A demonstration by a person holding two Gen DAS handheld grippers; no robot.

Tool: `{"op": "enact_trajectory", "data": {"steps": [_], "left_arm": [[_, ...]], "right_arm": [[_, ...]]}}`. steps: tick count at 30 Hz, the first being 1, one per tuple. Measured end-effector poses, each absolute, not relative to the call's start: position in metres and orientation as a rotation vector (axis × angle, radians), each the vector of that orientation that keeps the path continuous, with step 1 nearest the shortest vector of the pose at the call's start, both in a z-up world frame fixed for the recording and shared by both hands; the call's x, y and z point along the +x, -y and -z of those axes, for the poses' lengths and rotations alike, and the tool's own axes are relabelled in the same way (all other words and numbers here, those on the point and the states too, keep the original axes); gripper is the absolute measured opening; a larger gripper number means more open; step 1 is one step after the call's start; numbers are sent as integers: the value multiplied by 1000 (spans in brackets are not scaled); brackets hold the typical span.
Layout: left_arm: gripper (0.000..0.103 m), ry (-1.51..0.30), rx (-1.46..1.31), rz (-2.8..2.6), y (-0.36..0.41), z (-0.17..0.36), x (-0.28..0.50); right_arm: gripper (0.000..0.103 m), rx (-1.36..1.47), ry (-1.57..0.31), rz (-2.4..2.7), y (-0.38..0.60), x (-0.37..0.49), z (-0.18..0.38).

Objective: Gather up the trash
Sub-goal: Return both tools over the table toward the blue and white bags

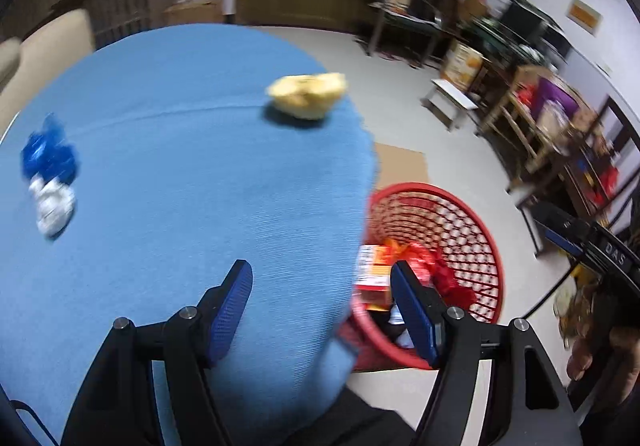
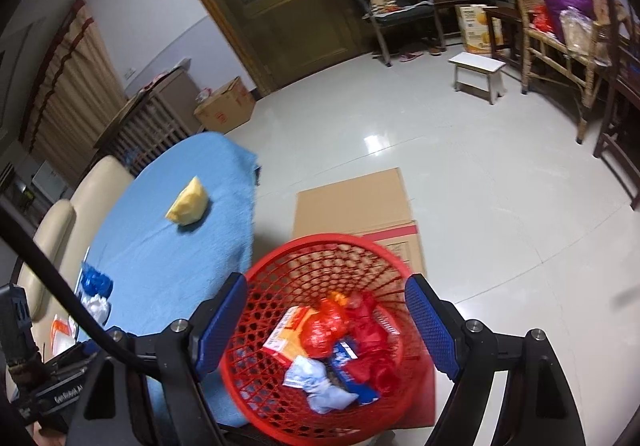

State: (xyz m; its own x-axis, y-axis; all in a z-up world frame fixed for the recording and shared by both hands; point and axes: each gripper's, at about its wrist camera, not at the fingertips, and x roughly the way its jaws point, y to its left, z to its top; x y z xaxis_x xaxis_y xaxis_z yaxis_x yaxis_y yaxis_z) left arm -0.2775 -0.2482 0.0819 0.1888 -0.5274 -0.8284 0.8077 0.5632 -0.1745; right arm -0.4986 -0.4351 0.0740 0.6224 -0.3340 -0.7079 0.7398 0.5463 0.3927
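A red mesh basket [image 2: 280, 270] stands on the floor beside the blue-covered table [image 1: 180, 166] and holds several pieces of trash: red wrappers [image 2: 360, 330], an orange carton, a pale blue wad. My right gripper [image 2: 326, 316] is open and empty, right above the basket. My left gripper [image 1: 322, 302] is open and empty over the table's right edge, with the basket [image 1: 476, 222] to its right. On the table lie a crumpled yellow paper [image 1: 307, 94], also in the right wrist view [image 2: 188, 202], and a blue and white wrapper [image 1: 50, 170].
A flat cardboard sheet [image 2: 356, 198] lies on the floor behind the basket. A beige sofa [image 2: 60, 214] stands beyond the table. A small white stool [image 2: 478, 72], wicker and wooden chairs and boxes line the far right of the room.
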Motion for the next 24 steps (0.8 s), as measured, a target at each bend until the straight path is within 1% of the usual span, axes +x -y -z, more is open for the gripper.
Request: {"op": "enact_trajectory", "data": {"steps": [14, 24], "left_arm": [[72, -1014, 202, 691, 140, -70, -203], [72, -1045, 136, 520, 82, -53, -171]], "right_arm": [[83, 598, -720, 470, 361, -392, -81], [83, 527, -787, 373, 320, -354, -78]]}}
